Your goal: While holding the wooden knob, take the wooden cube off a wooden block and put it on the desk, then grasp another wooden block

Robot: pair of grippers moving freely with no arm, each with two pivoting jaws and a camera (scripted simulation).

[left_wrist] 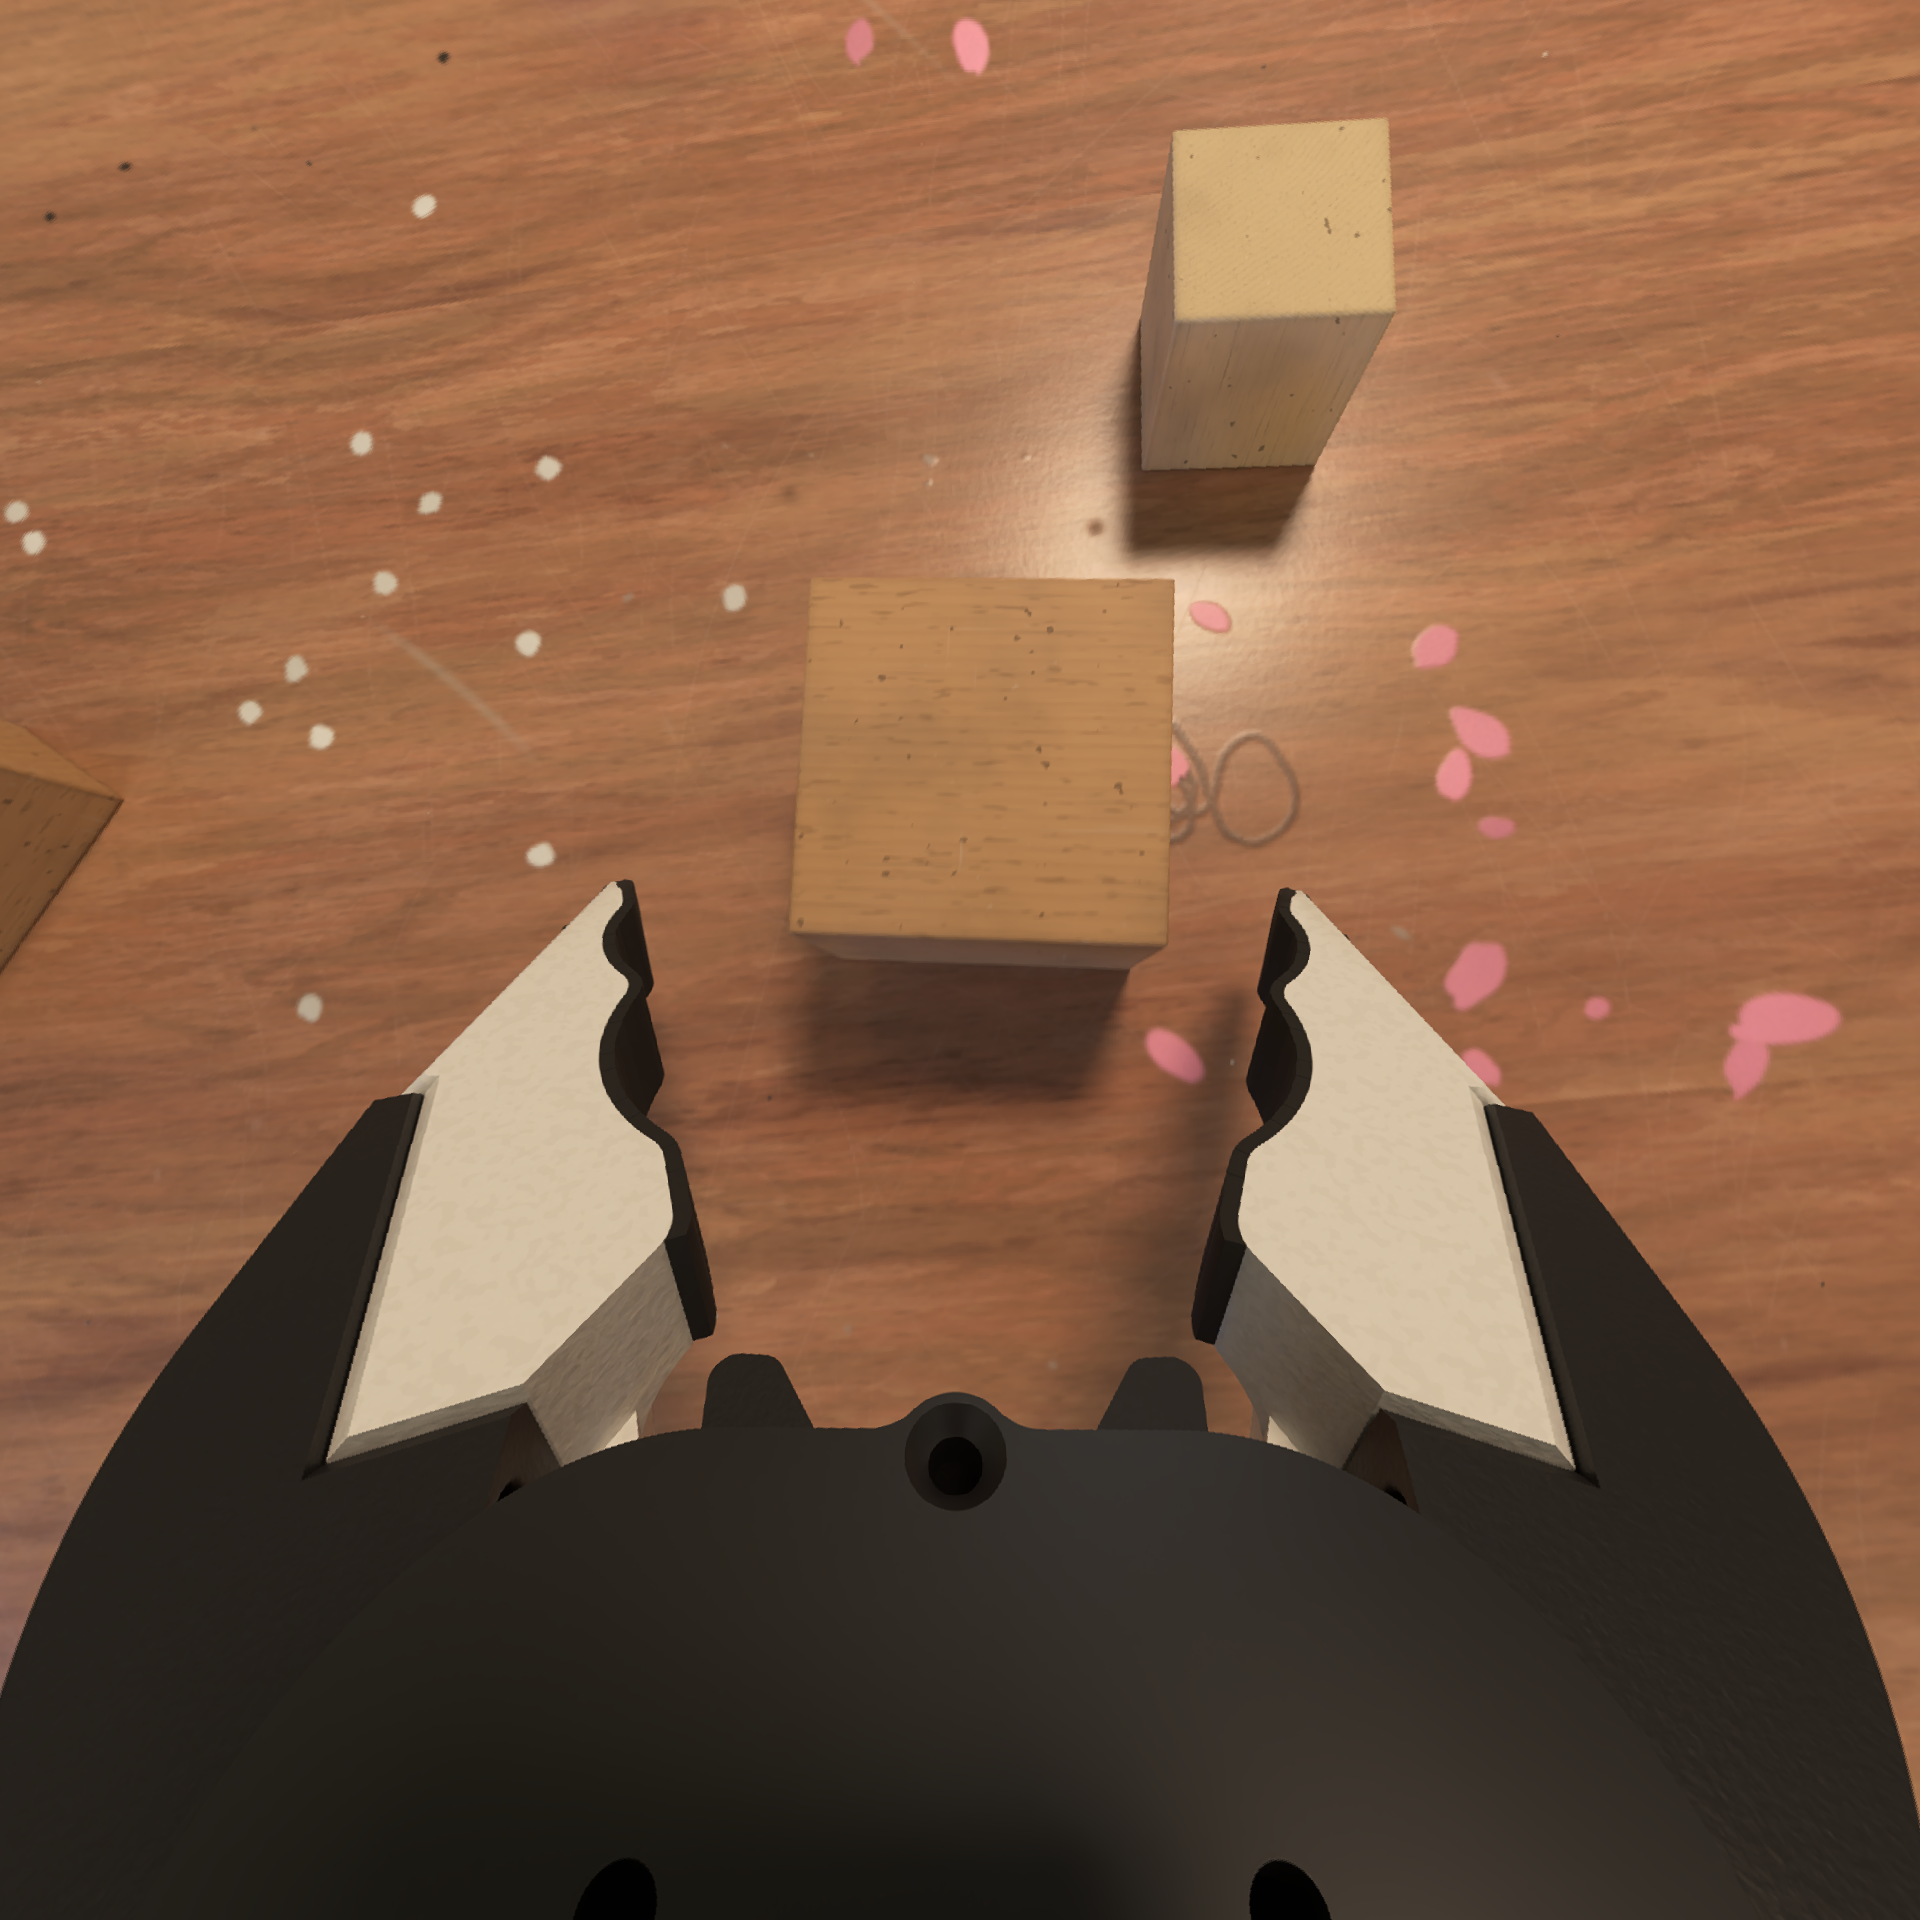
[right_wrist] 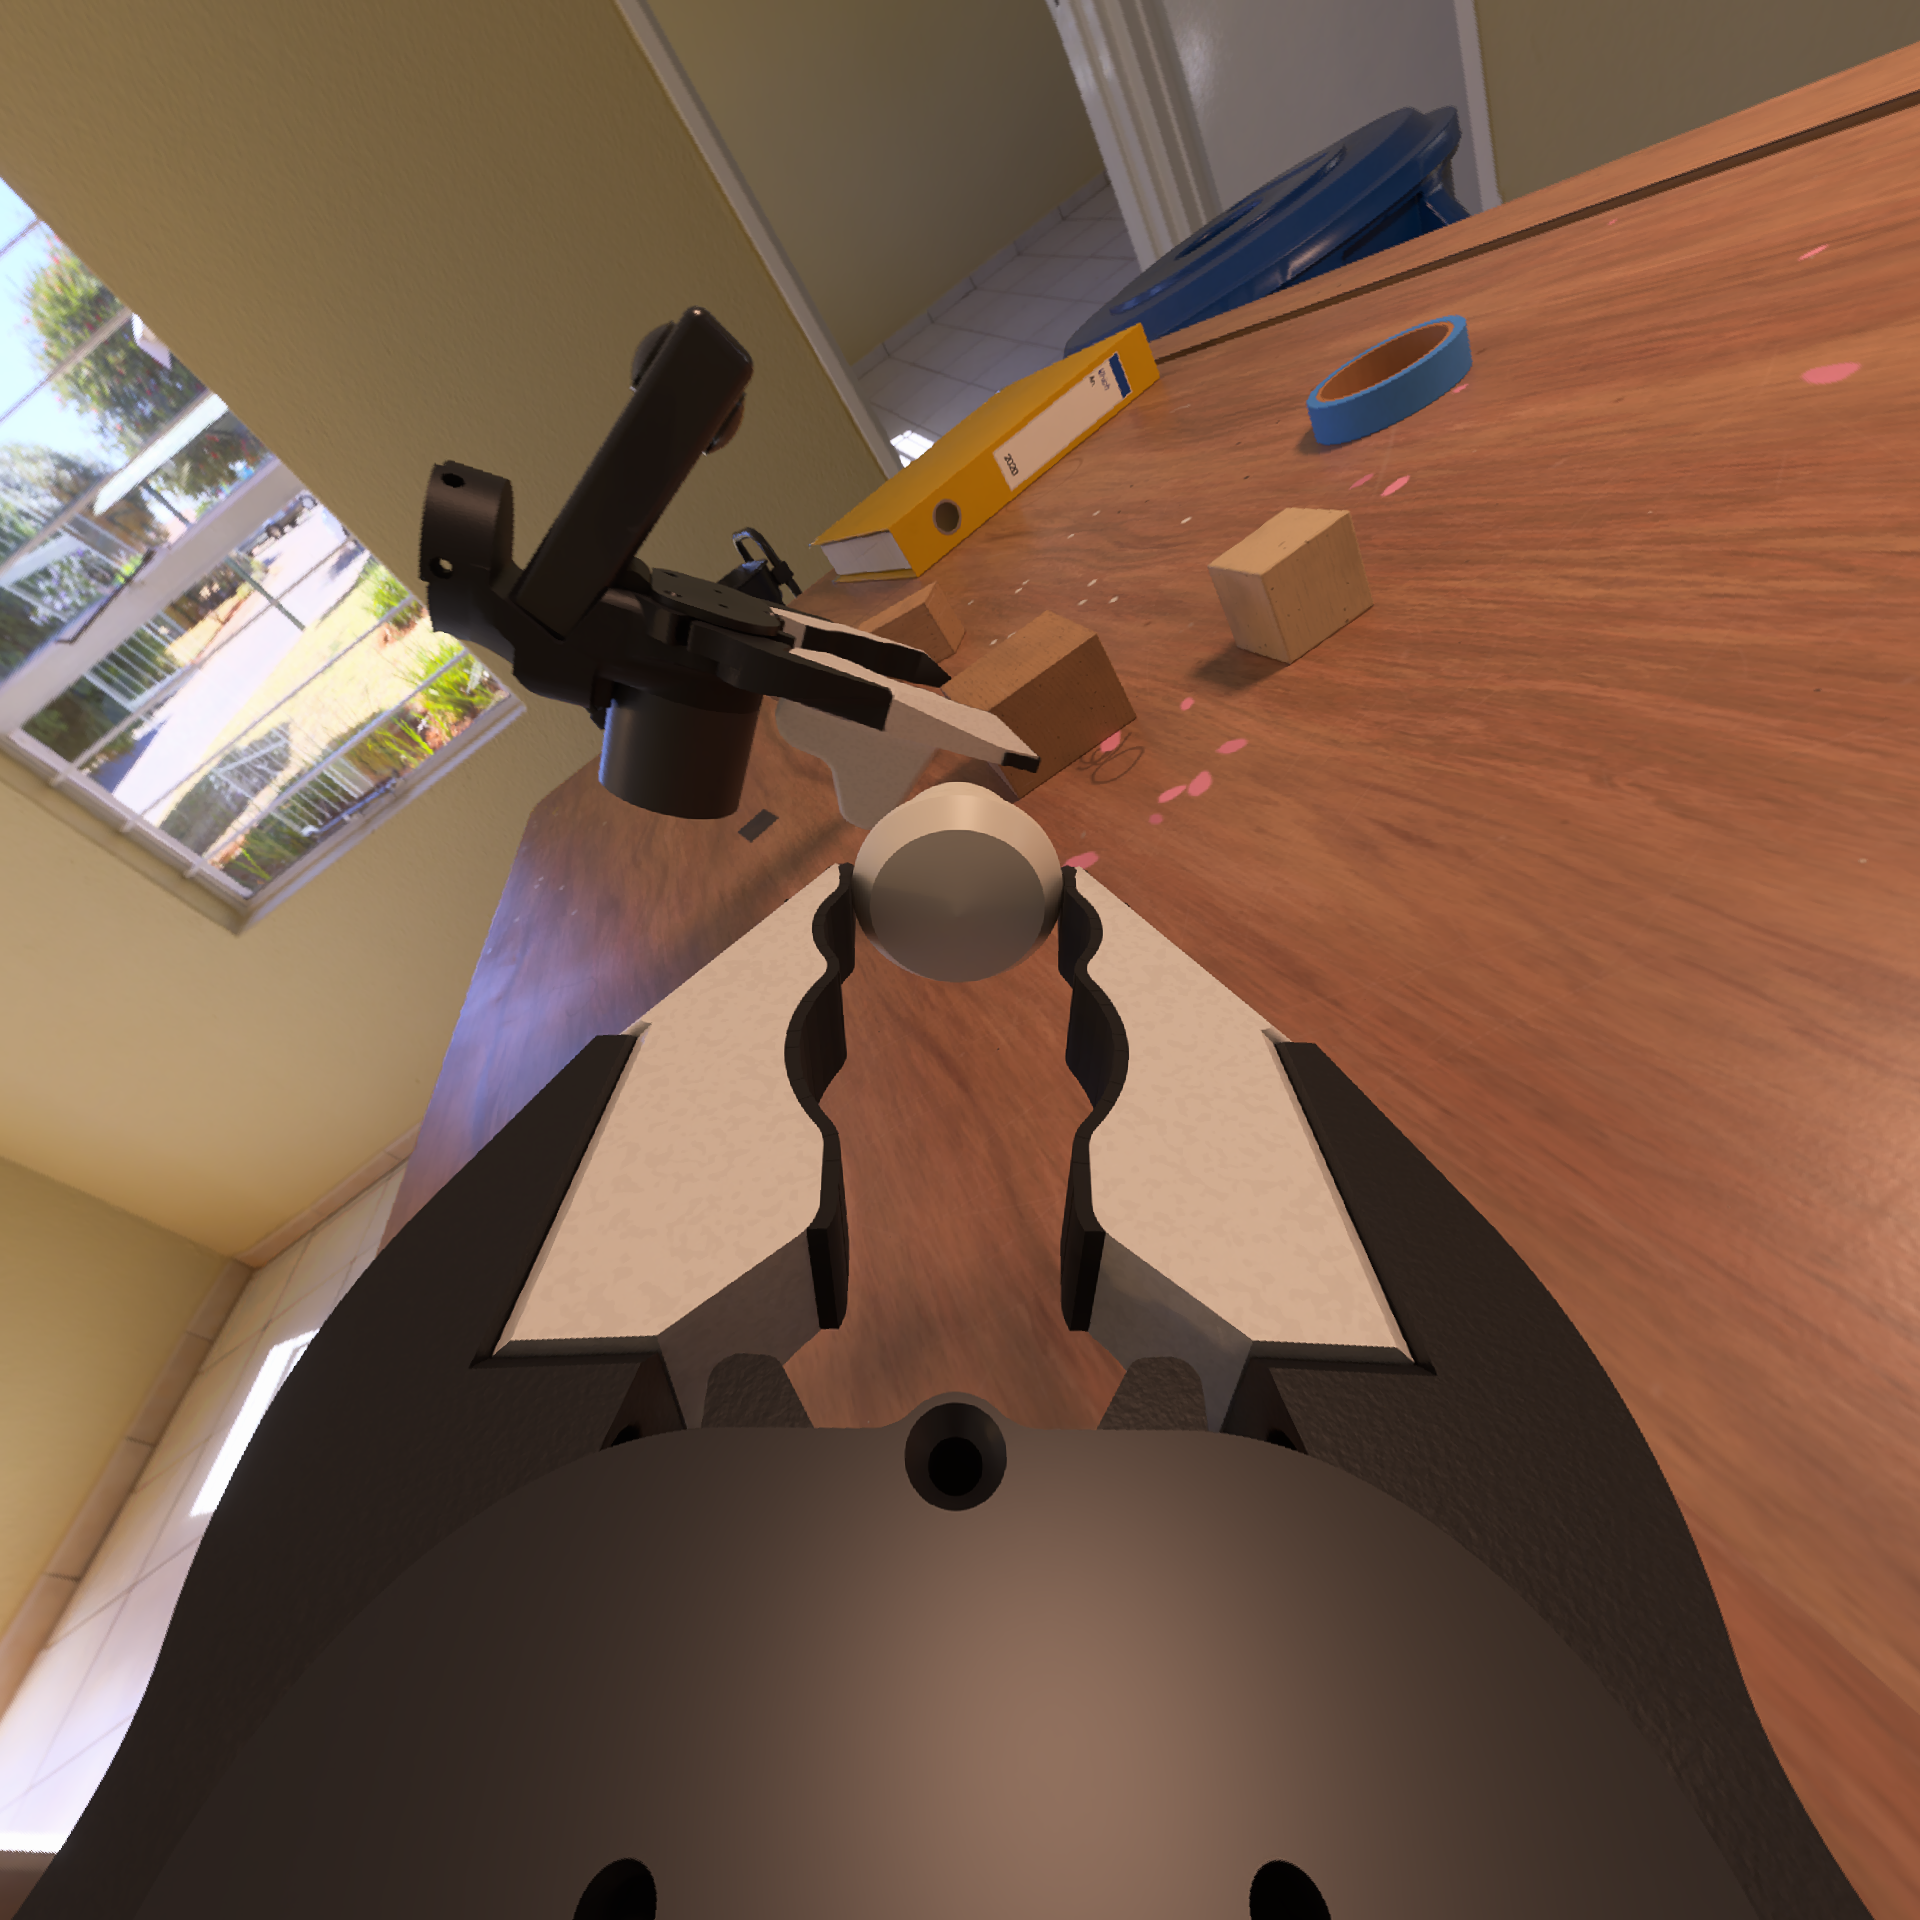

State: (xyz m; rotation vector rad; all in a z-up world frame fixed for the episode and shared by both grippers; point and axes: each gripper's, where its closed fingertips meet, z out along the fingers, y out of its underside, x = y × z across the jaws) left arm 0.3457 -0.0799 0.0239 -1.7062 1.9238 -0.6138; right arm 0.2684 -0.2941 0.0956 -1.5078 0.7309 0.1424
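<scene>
My left gripper (left_wrist: 956,896) is open and empty, hovering over the desk. Its fingertips stand to either side of the near edge of a brown wooden block (left_wrist: 982,769) without touching it. A pale wooden cube (left_wrist: 1268,291) stands alone on the desk beyond it, to the right. My right gripper (right_wrist: 956,883) is shut on the round wooden knob (right_wrist: 956,899), held at its fingertips above the desk. The right wrist view also shows the left gripper (right_wrist: 977,717) over the brown block (right_wrist: 1070,686), and the pale cube (right_wrist: 1294,582).
Another wooden piece lies at the left edge (left_wrist: 42,831), also seen in the right wrist view (right_wrist: 920,618). A yellow binder (right_wrist: 997,457) and a blue tape roll (right_wrist: 1392,379) lie farther off. A blue bin (right_wrist: 1299,223) stands past the desk edge. Rubber bands (left_wrist: 1247,790) lie beside the brown block.
</scene>
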